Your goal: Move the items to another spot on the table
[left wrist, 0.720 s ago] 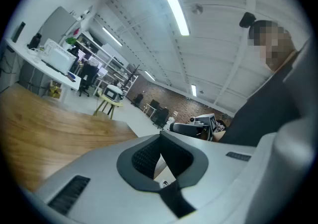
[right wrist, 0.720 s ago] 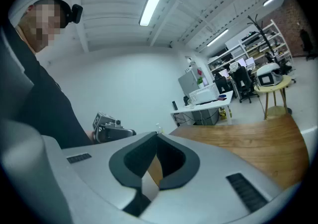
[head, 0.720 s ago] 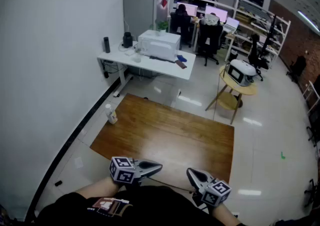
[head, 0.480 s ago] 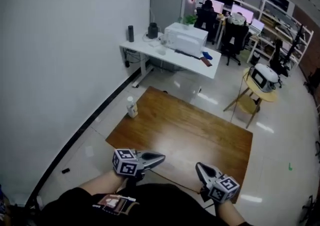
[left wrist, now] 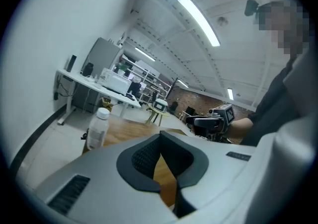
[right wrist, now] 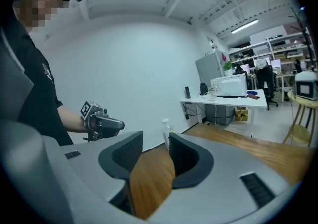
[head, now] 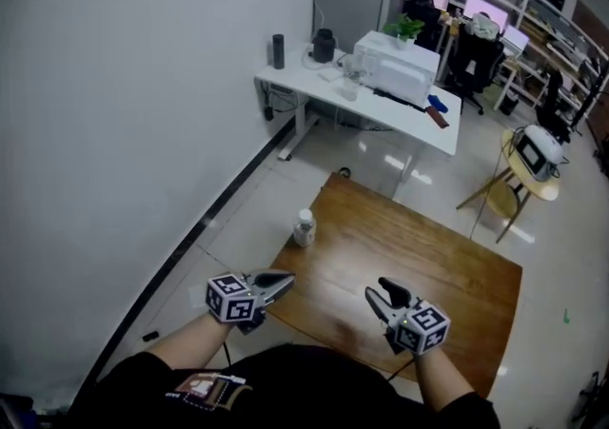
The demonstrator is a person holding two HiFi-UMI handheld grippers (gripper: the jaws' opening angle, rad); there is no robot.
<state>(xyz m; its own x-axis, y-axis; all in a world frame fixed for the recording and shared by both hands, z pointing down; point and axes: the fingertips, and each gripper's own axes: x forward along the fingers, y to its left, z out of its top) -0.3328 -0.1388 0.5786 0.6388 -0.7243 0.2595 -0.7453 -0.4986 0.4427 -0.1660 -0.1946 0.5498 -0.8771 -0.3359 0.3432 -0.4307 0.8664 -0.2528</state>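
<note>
A small clear plastic bottle (head: 304, 227) with a white cap stands upright at the far left corner of the brown wooden table (head: 428, 256). It also shows as the bottle (left wrist: 97, 128) in the left gripper view and the bottle (right wrist: 165, 131) in the right gripper view. My left gripper (head: 279, 280) hovers at the table's near left edge, short of the bottle, its jaw tips together and nothing held. The right gripper (head: 379, 292) hangs over the near middle of the table, jaws apart around bare wood. Each gripper sees the other: right gripper (left wrist: 201, 122), left gripper (right wrist: 118, 124).
The white wall and dark skirting run close along the table's left. Beyond the table stand a white desk (head: 381, 108) with a printer and a round wooden side table (head: 533, 175) carrying a small appliance. Office chairs and shelves fill the far room.
The head view has swung left and nearer, so the table and bottle sit closer. Both grippers have come forward over the table's near edge. The jaws look unchanged.
</note>
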